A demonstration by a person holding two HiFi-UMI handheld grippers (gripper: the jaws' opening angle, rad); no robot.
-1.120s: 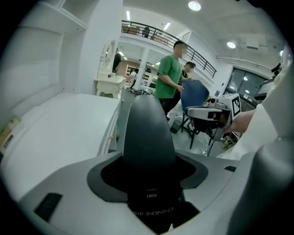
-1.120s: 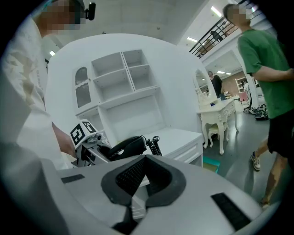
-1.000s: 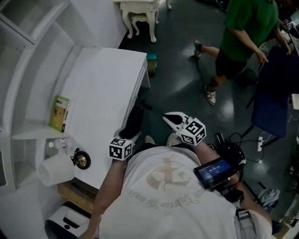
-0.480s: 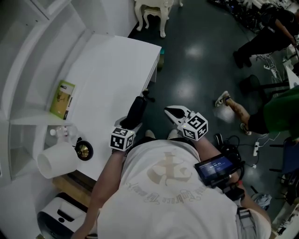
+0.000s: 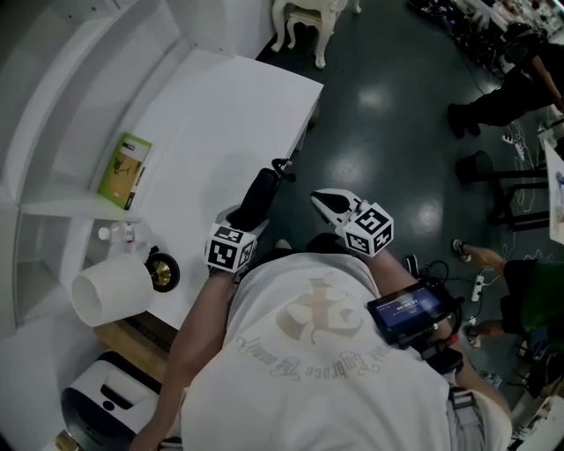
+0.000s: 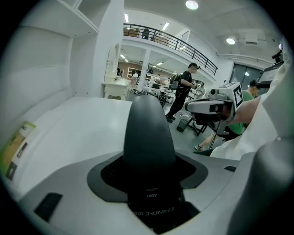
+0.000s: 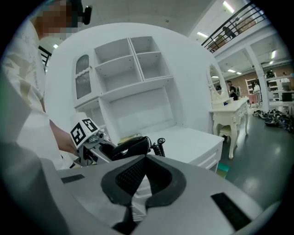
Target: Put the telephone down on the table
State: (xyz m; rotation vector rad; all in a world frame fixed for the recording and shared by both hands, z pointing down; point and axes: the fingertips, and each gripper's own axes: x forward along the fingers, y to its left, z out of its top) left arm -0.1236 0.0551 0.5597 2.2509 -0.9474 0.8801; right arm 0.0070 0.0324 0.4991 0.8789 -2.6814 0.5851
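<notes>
The telephone [image 5: 258, 199] is a black handset with a coiled cord [image 5: 282, 166]. My left gripper [image 5: 247, 215] is shut on it and holds it over the near edge of the white table [image 5: 211, 114]. In the left gripper view the handset [image 6: 148, 133] rises between the jaws and fills the middle. The right gripper view shows the handset [image 7: 131, 147] in the left gripper [image 7: 94, 143] from the side, above the table [image 7: 193, 140]. My right gripper [image 5: 321, 200] hangs beside the table over the dark floor, shut [image 7: 144, 165] and holding nothing.
A green booklet [image 5: 124, 170] lies at the table's left by the white shelving. A white lampshade [image 5: 110, 292], a brass piece [image 5: 162, 271] and small bottles [image 5: 118, 234] stand at the near left. A white stool [image 5: 308, 12] stands beyond the table. A person [image 5: 507, 88] is at the far right.
The head view has swung towards the table. Both grippers stay side by side, the handset now a little further over the table's edge. The person in green has moved away to the right.
</notes>
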